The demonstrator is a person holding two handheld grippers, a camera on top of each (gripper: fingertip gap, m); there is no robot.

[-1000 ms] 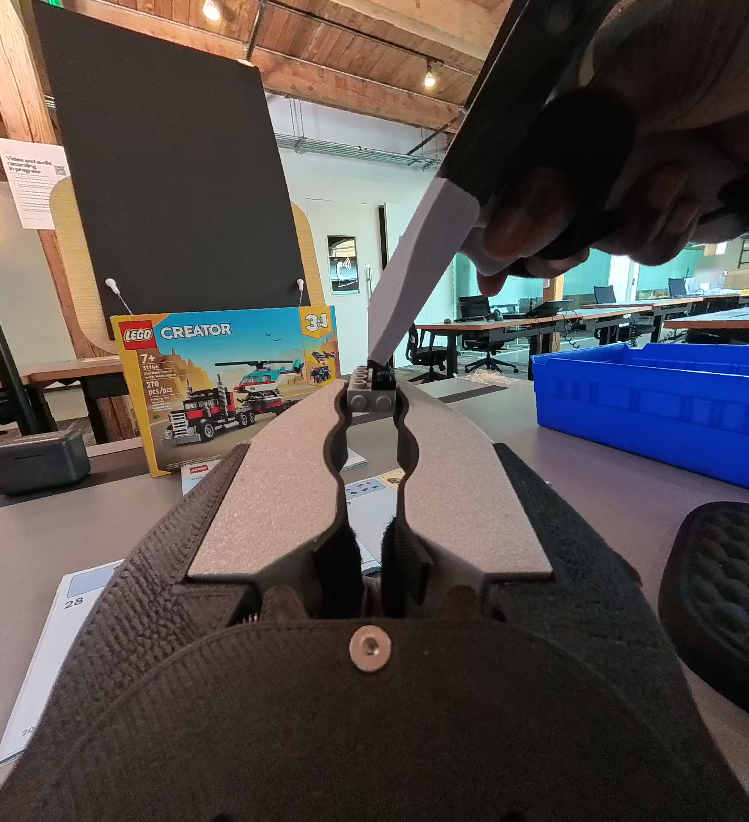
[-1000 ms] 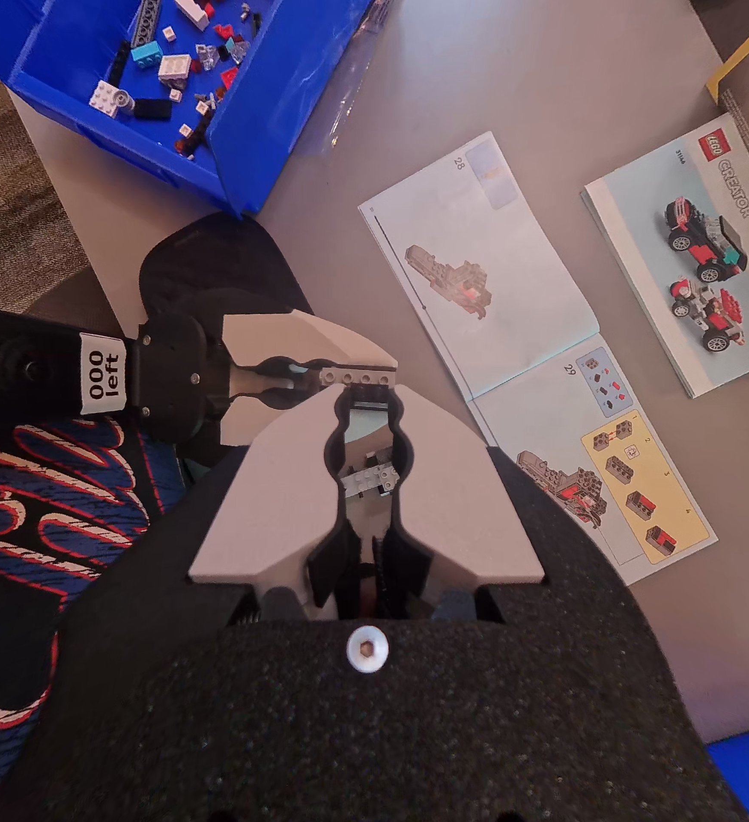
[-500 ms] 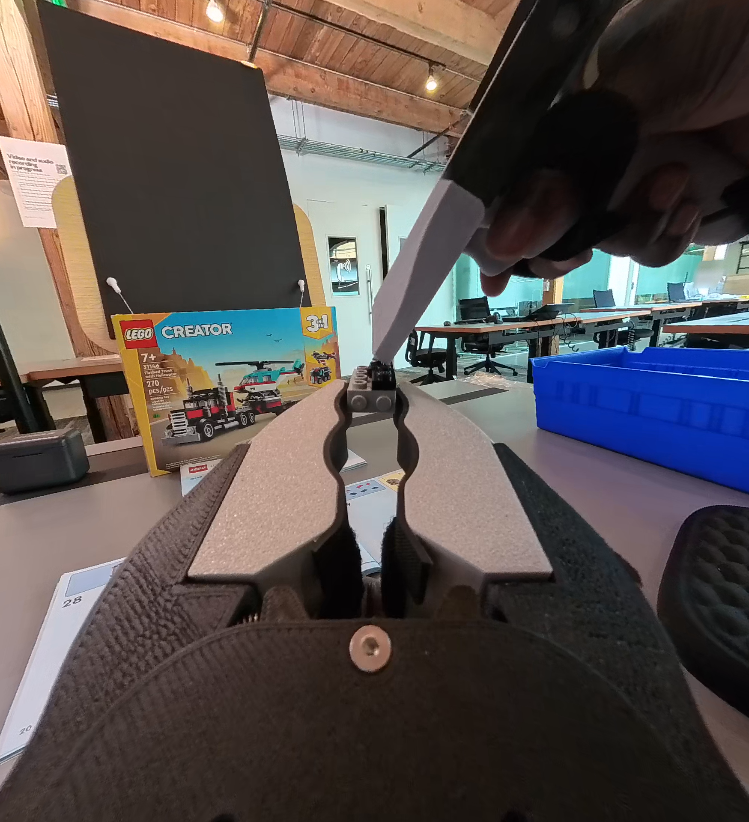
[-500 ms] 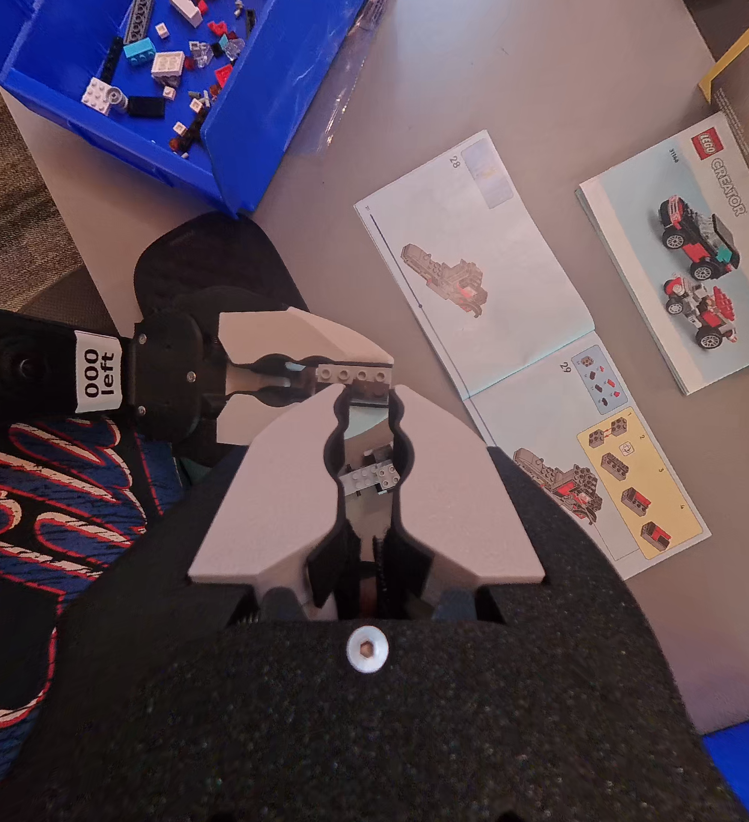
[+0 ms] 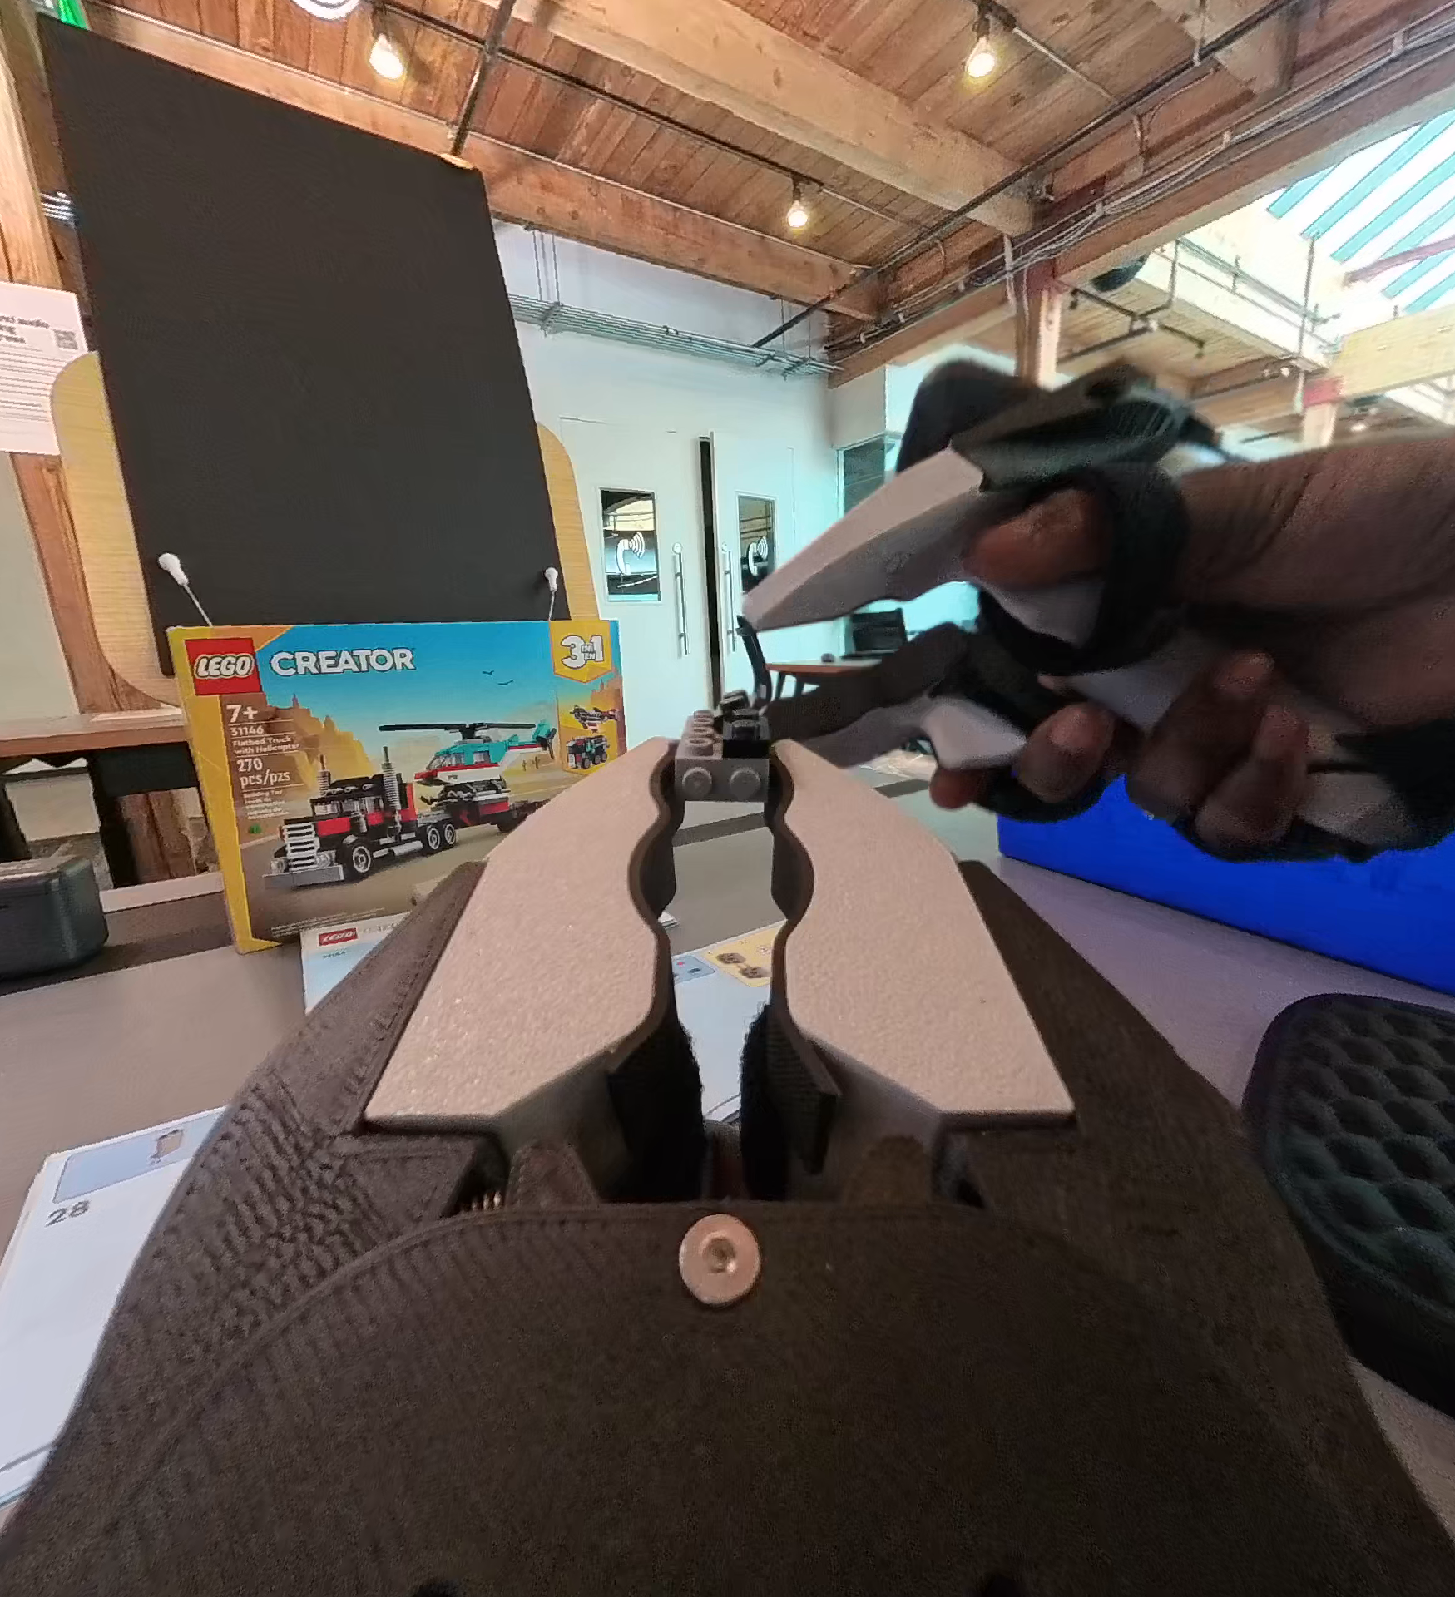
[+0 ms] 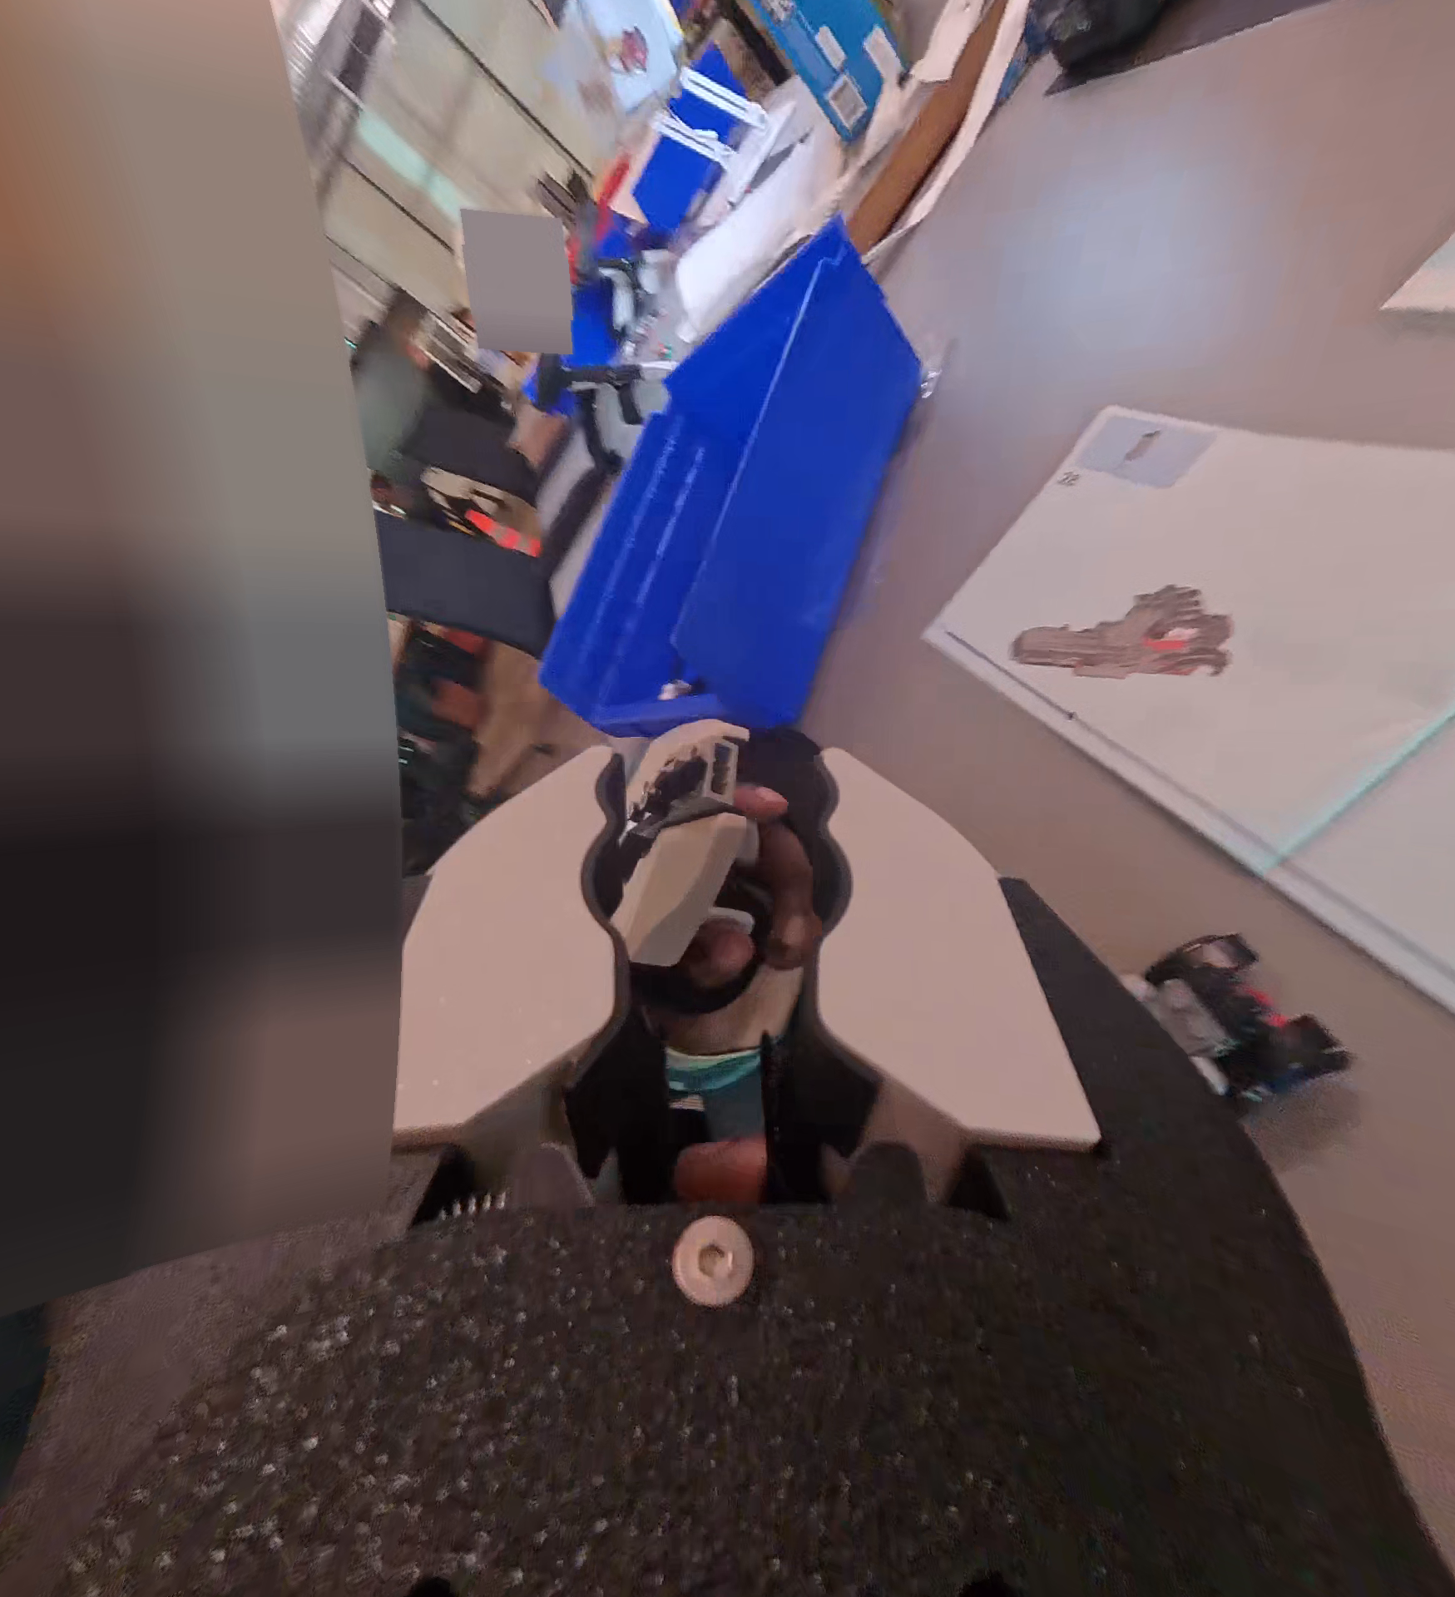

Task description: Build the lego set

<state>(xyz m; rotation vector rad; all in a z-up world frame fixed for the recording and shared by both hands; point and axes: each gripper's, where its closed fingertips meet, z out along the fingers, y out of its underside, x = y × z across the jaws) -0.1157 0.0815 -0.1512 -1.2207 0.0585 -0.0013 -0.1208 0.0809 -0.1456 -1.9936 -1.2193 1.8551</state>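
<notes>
Left claw clamps grey brick stack; right claw released, empty; loose black piece could pop off

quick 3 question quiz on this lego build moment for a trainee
1. True or false: the left gripper is shut on a grey brick piece.
2. What sits on top of the grey brick piece at its right end?
A. a red wheel
B. a small black piece
C. nothing
3. Fill in: the blue bin stands to the ____ of the left gripper in the left wrist view.

Key: 1 true; 2 B, the small black piece; 3 right.
</notes>
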